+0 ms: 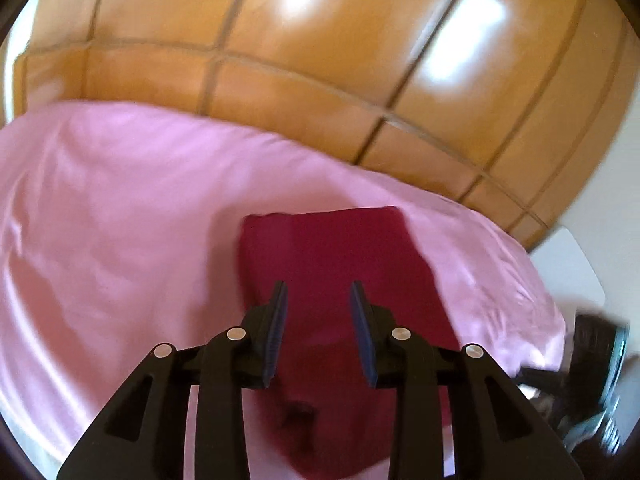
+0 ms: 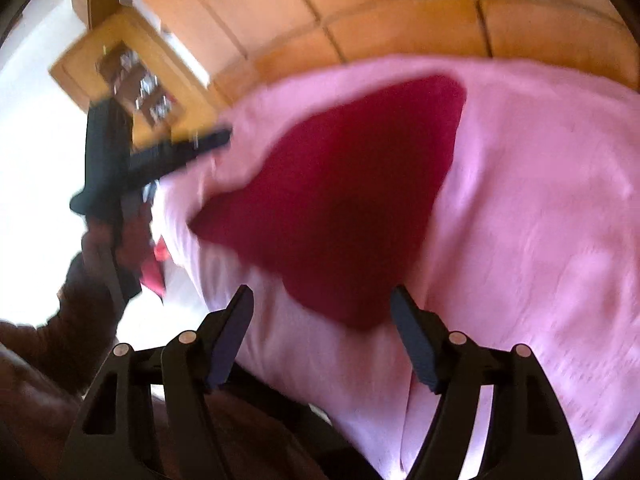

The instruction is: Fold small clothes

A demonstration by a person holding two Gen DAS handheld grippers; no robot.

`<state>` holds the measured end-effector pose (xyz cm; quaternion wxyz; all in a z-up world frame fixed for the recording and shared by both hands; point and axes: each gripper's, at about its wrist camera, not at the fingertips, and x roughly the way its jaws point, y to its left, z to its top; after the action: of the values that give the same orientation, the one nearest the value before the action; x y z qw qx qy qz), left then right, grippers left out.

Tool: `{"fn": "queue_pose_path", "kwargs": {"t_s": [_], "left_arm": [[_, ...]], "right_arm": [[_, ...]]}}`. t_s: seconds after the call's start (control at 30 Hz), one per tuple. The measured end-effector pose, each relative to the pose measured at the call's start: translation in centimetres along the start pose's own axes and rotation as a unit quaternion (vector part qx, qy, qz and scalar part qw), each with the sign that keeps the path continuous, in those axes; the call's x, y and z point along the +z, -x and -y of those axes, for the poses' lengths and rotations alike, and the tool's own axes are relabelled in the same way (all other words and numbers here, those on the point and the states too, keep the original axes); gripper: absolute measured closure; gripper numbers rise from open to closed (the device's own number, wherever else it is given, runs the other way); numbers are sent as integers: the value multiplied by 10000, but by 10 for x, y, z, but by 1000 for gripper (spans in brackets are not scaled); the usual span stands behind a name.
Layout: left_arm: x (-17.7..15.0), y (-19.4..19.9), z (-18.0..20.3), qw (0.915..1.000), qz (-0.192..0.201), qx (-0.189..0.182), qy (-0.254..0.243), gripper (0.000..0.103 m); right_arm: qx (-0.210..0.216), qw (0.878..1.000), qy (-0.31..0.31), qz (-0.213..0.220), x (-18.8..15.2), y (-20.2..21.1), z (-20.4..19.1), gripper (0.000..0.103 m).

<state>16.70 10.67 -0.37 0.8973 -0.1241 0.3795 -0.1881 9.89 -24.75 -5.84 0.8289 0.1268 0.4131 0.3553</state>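
Observation:
A dark red folded garment (image 1: 340, 264) lies on a pink sheet (image 1: 120, 220). My left gripper (image 1: 319, 292) is open and empty, hovering over the garment's near half. In the right wrist view the same red garment (image 2: 352, 200) lies on the pink sheet (image 2: 540, 220), and my right gripper (image 2: 322, 296) is open and empty just above its near edge. The left gripper (image 2: 160, 156) shows there at the left, held by a hand, above the sheet's edge. Both views are motion-blurred.
A tan leather quilted headboard (image 1: 320, 60) rises behind the sheet. A wooden shelf unit (image 2: 132, 76) with small items stands at the far left. A white surface (image 1: 572, 268) lies right of the bed. A small red cloth piece (image 2: 154, 268) hangs by the hand.

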Motion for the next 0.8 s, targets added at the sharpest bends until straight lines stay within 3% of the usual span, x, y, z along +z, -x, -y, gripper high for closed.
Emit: {"fn": "queue_pose_path", "kwargs": {"t_s": [0.1, 0.2, 0.27, 0.37, 0.47, 0.6, 0.7, 0.8], "left_arm": [[-15, -8, 23, 9986, -253, -190, -420, 72], [-42, -21, 32, 9958, -587, 2, -703, 72], [-63, -38, 23, 9933, -867, 230, -726, 72], [-85, -41, 8, 9946, -813, 196, -619, 72], [-84, -31, 13, 9949, -772, 246, -599, 72], [-58, -18, 12, 9985, -444, 127, -281, 72], [-38, -19, 14, 9991, -168, 354, -180, 72], [-31, -34, 7, 9973, -251, 684, -9, 72]], "right_arm": [[49, 9998, 96, 172, 15, -10, -11, 32], [-28, 9982, 528, -299, 5, -44, -29, 35], [-344, 9941, 782, -669, -11, -69, -30, 35], [-574, 9912, 979, -677, -28, -83, -24, 35], [-642, 9900, 1067, -664, -27, -76, -28, 35], [-488, 9926, 912, -634, -14, -67, -29, 32], [-402, 9960, 742, -287, 6, -51, -31, 30], [-363, 9986, 361, 143, 31, -46, -23, 27]]}}
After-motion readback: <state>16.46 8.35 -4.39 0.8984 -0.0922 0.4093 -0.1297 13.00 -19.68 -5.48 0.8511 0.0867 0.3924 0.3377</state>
